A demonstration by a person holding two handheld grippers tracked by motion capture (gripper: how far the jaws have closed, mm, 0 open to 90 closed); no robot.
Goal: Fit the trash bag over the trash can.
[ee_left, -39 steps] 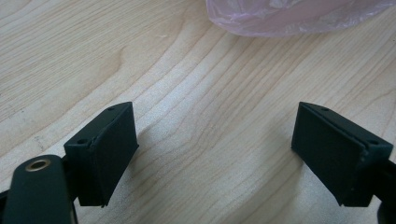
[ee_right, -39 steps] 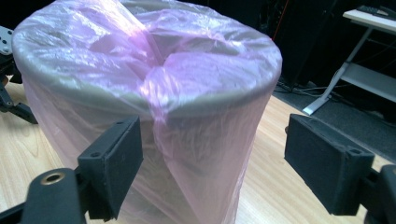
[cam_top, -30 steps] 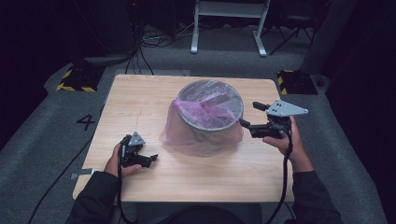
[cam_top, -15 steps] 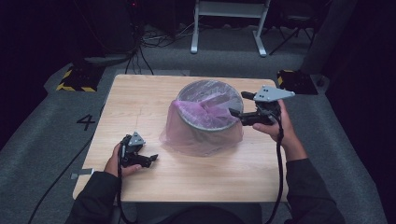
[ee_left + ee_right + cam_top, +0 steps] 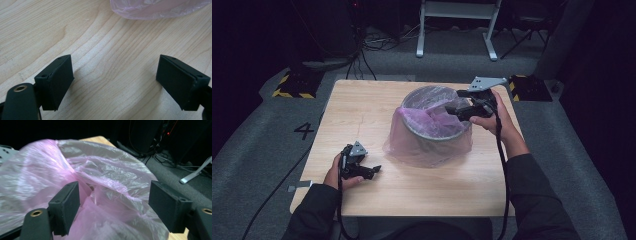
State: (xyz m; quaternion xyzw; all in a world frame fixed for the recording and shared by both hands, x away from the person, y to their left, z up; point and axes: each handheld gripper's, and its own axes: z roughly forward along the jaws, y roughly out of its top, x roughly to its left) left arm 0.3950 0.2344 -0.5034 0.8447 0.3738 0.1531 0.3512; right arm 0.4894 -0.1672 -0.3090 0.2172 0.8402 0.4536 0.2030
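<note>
A round grey bin (image 5: 430, 133) stands mid-table with a thin pink plastic bag (image 5: 412, 145) draped over it and down its left and front sides. My right gripper (image 5: 453, 102) hovers over the bin's right rim, pointing left into it. In the right gripper view, its jaws (image 5: 115, 205) stand open over the crumpled bag (image 5: 105, 177), which no pad presses; they have just been closing slightly. My left gripper (image 5: 373, 171) rests open on the wooden table (image 5: 362, 110) near the front left. The left gripper view has bare wood between its jaws (image 5: 115, 80) and the bag's hem (image 5: 155, 10) beyond.
Behind the table stand a white metal frame (image 5: 457, 30) and loose cables (image 5: 377, 42) on the grey floor. Yellow-and-black striped blocks (image 5: 292, 86) (image 5: 528, 85) sit off both far corners. A "4" (image 5: 304, 131) marks the floor at the left.
My right gripper has moved from beside the bin's right side up and leftward over its rim. The left hand and gripper have stayed put.
</note>
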